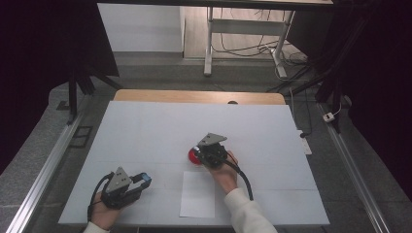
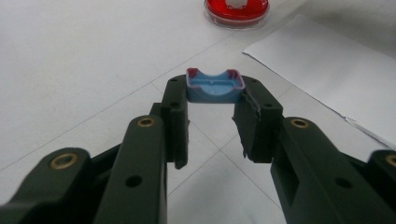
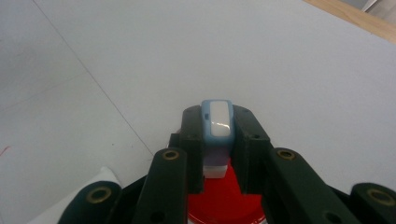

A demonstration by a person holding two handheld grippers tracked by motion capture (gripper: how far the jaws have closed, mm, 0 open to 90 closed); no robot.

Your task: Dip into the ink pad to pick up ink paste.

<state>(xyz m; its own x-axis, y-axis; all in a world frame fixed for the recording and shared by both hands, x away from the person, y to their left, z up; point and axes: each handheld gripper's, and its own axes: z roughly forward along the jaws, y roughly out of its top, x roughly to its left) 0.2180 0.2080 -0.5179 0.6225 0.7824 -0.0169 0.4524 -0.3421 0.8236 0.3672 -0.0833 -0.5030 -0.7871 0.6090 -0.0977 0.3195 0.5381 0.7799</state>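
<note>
My left gripper rests low at the table's front left, shut on a small blue cap with red inner edges, pinched between the jaw tips. My right gripper is shut on a blue and white stamp, held upright with its lower end right above or on a round red ink pad; contact with the pad is hidden. In the left gripper view the red ink pad lies ahead with a white block at its centre.
A white sheet of paper lies on the white table cover just in front of the pad, between my two hands. A wooden table edge shows at the far side, with a desk frame and cables on the floor beyond.
</note>
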